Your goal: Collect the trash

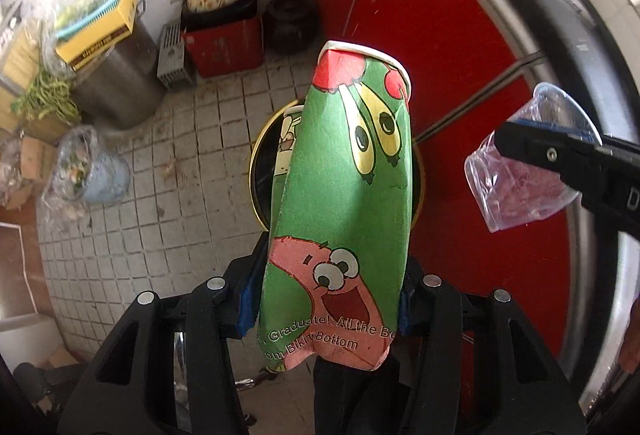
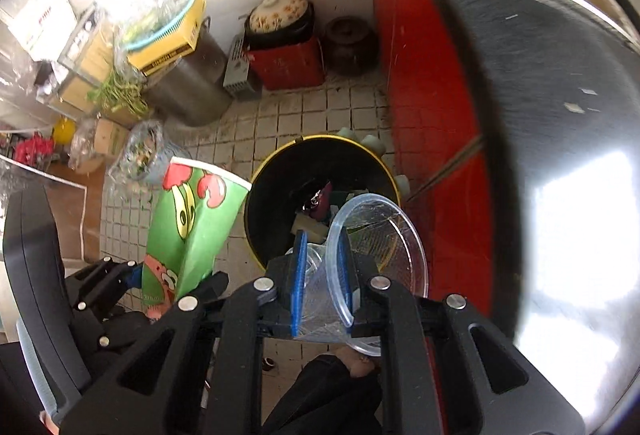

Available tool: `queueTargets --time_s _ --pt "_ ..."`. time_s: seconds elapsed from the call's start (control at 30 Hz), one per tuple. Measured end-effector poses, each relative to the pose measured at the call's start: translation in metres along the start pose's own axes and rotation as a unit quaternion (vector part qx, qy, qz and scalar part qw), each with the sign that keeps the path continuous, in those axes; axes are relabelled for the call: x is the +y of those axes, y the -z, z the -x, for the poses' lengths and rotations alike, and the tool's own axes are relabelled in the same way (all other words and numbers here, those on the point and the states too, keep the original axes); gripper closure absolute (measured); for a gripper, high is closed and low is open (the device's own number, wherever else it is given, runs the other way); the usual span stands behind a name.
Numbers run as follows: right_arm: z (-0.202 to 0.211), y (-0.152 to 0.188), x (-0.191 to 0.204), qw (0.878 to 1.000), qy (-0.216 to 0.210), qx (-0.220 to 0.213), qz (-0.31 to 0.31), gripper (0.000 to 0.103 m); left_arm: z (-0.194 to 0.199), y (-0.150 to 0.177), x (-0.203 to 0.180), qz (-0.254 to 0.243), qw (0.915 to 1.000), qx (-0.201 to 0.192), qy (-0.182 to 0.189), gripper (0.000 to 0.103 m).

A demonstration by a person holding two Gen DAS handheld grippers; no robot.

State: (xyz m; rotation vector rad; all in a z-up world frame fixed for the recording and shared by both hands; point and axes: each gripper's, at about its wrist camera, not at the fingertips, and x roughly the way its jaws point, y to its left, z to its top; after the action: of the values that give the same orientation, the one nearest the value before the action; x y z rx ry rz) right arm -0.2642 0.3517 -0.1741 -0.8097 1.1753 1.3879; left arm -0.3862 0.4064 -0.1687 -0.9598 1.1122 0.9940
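Printed lettering on the green cartoon paper cup (image 1: 340, 203) between my left jaws read, in part, "Graduate!: All the Be" on the upper line and "om Bikini Bottom" below it, both lines cut off at the cup's edges. The dark band on the yellow carton (image 1: 100, 31) bore print too blurred to read.

A crushed green cartoon paper cup (image 1: 344, 195) points rim-first at twelve o'clock over the black, gold-rimmed bin (image 2: 276, 171) (already holding scraps). A squashed clear plastic cup (image 2: 372, 235) hangs above it too.
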Motion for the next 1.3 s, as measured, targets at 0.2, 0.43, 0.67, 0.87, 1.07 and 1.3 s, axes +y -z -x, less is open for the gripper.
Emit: queueTargets --time_s 0.2,0.43,0.67,0.87,1.07,1.3 --pt "-0.065 -0.016 -0.013 0.999 0.006 0.031 -0.006 0.088 -0.062 -0.007 0.016 0.024 0.9989 0.03 0.026 0.053" --pt "-0.112 -0.022 -0.023 0.999 -0.001 0.045 -0.025 0.087 -0.099 -0.011 0.022 0.041 0.9972 0.046 0.044 0.049" --pt "-0.087 -0.026 -0.009 0.999 -0.024 -0.001 -0.023 0.023 -0.075 -0.004 0.053 0.103 0.9939 0.012 0.038 0.008" --pt "-0.014 -0.032 0.007 0.996 -0.058 -0.063 -0.025 0.007 0.003 0.012 0.071 0.131 0.9907 -0.038 0.002 0.007" --pt "0.123 0.018 -0.033 0.983 0.0 -0.179 -0.04 0.007 0.079 -0.001 -0.015 0.031 0.9959 -0.085 -0.001 0.007" --pt "0.216 0.162 -0.165 0.953 0.159 -0.193 -0.173 0.007 0.135 0.003 -0.193 -0.113 0.9822 -0.108 0.104 0.007"
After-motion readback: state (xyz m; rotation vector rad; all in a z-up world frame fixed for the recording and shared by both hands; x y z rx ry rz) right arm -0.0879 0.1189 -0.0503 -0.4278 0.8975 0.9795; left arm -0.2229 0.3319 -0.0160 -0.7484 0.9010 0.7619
